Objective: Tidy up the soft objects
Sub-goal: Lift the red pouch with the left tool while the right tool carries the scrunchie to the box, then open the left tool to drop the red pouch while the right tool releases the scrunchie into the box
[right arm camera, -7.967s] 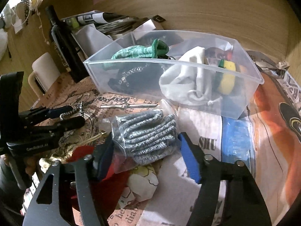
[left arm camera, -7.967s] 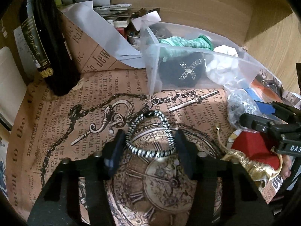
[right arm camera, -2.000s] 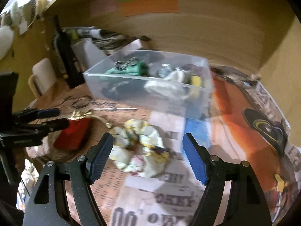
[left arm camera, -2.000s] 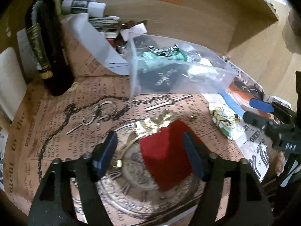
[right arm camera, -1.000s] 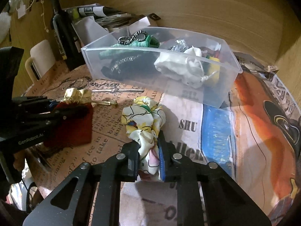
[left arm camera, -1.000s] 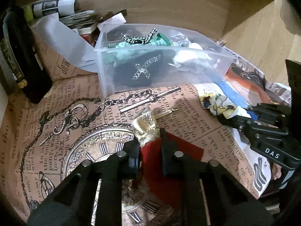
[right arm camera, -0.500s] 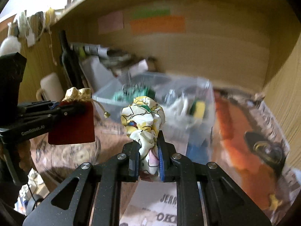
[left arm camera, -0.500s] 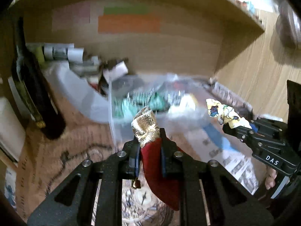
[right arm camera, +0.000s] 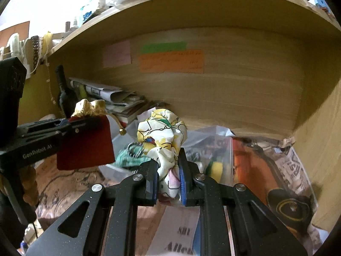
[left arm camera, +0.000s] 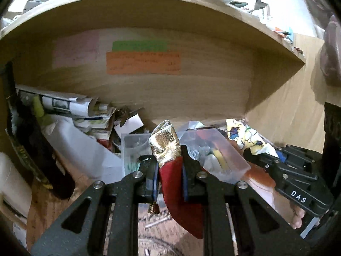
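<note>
- Both grippers had risen off the table since a second earlier, carrying their loads above the clear bin [right arm camera: 215,147].
- Left gripper [left arm camera: 169,179]: jaws clamped on red pouch [left arm camera: 181,200], long axis vertical, gold cuff up.
- Right gripper [right arm camera: 168,181]: jaws pinched on floral scrunchie [right arm camera: 164,136], bunched upward.
</note>
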Motion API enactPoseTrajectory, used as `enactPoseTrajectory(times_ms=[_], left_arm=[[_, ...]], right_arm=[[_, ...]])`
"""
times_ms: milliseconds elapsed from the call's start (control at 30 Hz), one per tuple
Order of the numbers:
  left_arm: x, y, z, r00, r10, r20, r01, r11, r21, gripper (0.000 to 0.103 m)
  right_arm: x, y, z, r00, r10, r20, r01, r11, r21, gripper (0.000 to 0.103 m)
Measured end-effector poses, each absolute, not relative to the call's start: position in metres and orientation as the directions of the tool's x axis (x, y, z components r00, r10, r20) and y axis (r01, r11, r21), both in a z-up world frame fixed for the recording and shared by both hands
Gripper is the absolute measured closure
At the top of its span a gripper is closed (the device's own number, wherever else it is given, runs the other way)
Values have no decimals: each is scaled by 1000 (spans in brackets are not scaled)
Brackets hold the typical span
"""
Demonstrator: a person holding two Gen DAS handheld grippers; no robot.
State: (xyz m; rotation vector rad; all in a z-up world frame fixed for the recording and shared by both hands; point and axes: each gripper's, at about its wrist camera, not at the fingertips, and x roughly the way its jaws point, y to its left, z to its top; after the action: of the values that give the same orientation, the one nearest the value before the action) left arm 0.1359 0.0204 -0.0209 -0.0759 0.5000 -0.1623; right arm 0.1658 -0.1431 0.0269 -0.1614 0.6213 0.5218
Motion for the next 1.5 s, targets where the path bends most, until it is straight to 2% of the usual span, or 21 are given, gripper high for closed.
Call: enactPoseTrajectory(times_ms=[200,533,700,767,833,867,933,1000,1300,1500], left_arm=[[173,15,-38,836,-175,-520,137,984,-111,86],[230,14,-80,751,-193,-632,137,981,-137,86],[244,11,-97,721,-177,-670,127,984,-124,85],[248,10,-104,708,-173,-684,125,985,-119,80],[247,8,-106,704,-160,-692,117,987,-109,67],[247,8,-106,703,-156,-693,115,988,-106,64],[242,8,-102,707,-155,-690,114,988,-105,44],[236,9,-97,722,-151,-675,110,989,-103,38],[203,18,-68,763,-163,-626,120,987,-110,34],[169,20,-37,825,-159,-542,122,987,-104,34]], right_arm=[[195,-136,13,679,393,-621,-491,871,14,89],[236,-126,-30,618,316,-720,-452,892,4,89],[240,-122,-44,585,299,-754,-462,887,-6,86],[240,-119,-47,581,287,-761,-465,885,-21,86],[240,-117,-50,566,280,-775,-474,880,-28,81],[239,-117,-50,564,277,-778,-476,879,-33,76],[238,-116,-50,563,269,-782,-480,876,-44,68],[237,-117,-48,563,267,-782,-481,876,-46,53],[218,-126,-18,599,301,-742,-475,880,-27,38],[195,-134,20,667,343,-661,-468,884,-14,38]])
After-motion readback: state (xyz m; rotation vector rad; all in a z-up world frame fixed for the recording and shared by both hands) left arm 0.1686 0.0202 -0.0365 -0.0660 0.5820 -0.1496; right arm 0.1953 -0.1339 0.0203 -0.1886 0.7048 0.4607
